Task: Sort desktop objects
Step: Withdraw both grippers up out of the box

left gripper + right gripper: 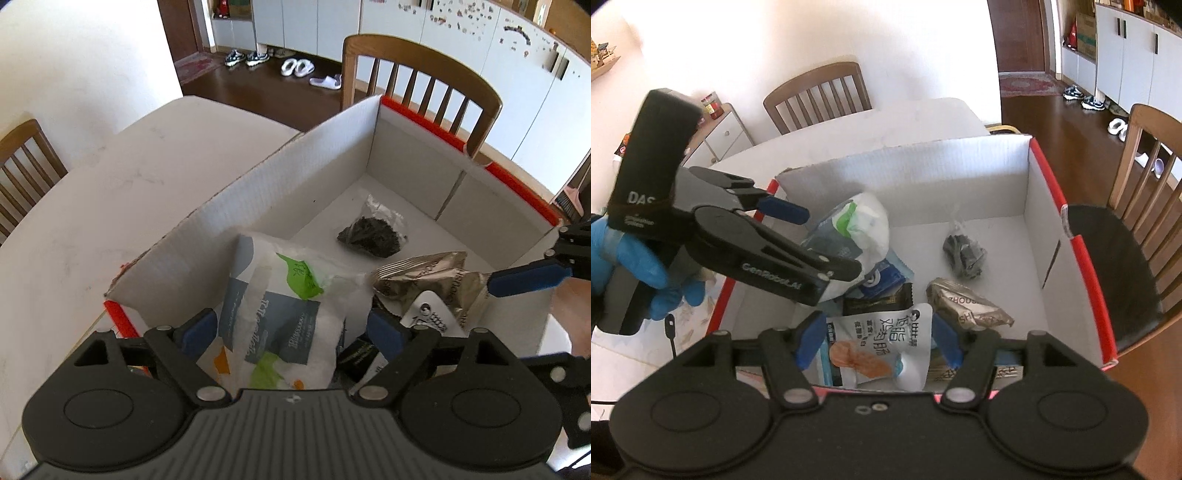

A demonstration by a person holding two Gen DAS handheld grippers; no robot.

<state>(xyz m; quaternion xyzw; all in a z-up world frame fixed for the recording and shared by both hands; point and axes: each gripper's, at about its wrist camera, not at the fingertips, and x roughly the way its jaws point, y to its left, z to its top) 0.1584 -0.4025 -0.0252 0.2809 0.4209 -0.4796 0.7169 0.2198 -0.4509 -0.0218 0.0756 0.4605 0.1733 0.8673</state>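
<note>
- At the far left of the right wrist view I see the blue-gloved hand (646,266) wrapped around the left gripper's handle, low on the left edge.
- My left gripper (291,330) sits at the bottom center of its own view; its 2 blue pads are spread on either side of the white printed bag (280,317), but I cannot tell whether they press it.
- In the right wrist view that bag (866,225) stands up in the left part of the white box (1038,206), with a blue packet (886,277) and a black sachet (877,302) just below it.
- My right gripper (879,341) is at bottom center of its view, pads parted on either side of the white sausage pouch (886,343), which lies near the box's front wall; I cannot tell if they touch it.
- Right of center, a crumpled metallic wrapper (967,308) lies on the box floor.
- Above it, toward the middle right, rests a clear bag of dark leaves (964,254), apart from the wrapper.
- The box stands on the pale table (92,206), and a wooden chair (1152,177) fills the right edge.
</note>
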